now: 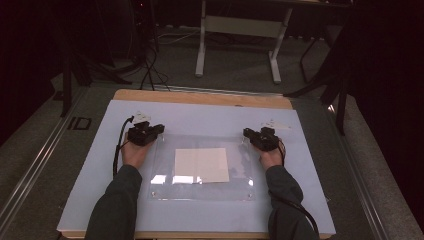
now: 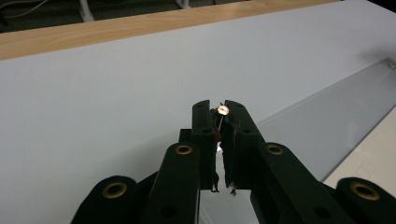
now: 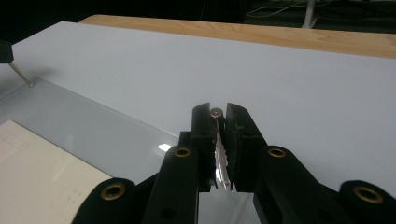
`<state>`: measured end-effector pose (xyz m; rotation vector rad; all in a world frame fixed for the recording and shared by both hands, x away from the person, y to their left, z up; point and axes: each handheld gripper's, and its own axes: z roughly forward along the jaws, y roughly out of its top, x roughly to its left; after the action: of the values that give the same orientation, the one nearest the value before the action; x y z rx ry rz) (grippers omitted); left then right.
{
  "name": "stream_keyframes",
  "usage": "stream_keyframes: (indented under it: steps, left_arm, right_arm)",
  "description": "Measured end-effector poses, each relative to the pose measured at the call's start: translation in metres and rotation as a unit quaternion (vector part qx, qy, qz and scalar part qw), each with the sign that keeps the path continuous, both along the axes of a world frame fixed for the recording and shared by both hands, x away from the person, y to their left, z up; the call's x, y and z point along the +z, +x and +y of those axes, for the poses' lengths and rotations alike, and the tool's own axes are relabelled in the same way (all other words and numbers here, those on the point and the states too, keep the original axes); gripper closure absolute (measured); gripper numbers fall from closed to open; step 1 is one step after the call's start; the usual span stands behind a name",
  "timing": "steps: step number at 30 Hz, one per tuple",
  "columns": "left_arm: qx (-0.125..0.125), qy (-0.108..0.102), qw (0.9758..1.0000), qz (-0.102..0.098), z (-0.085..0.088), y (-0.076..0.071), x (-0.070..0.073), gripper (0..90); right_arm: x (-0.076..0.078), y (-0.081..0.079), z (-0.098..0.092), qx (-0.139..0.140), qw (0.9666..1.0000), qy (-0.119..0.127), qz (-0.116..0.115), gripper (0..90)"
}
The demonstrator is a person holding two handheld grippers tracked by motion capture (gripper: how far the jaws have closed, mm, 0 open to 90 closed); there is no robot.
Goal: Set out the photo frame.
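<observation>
The clear plastic sheet [image 1: 202,170] lies flat on the desk [image 1: 200,117], a white paper [image 1: 201,165] under its middle. The left tool [image 1: 159,129] is clenched on the sheet's far left corner, the right tool [image 1: 246,132] on its far right corner.
</observation>
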<state>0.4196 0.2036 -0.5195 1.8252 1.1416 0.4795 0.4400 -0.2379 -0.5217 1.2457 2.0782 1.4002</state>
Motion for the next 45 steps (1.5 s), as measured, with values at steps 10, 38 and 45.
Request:
stream_keyframes:
  steps: [10, 38, 45]
  left_arm:
    - [0.002, -0.003, 0.9998, 0.020, 0.000, 0.005, 0.003, 84.2]
    - [0.002, -0.052, 0.9963, 0.069, 0.006, 0.024, 0.000, 83.8]
    - [0.004, -0.044, 0.9951, 0.088, 0.005, 0.029, 0.003, 84.2]
  right_arm:
    - [0.001, 0.003, 0.001, -0.001, 1.0000, -0.001, 0.009, 83.0]
    - [-0.004, 0.027, 0.003, 0.000, 0.9950, 0.014, 0.099, 82.4]
    - [-0.005, 0.027, 0.004, -0.007, 0.9950, 0.015, 0.098, 82.5]
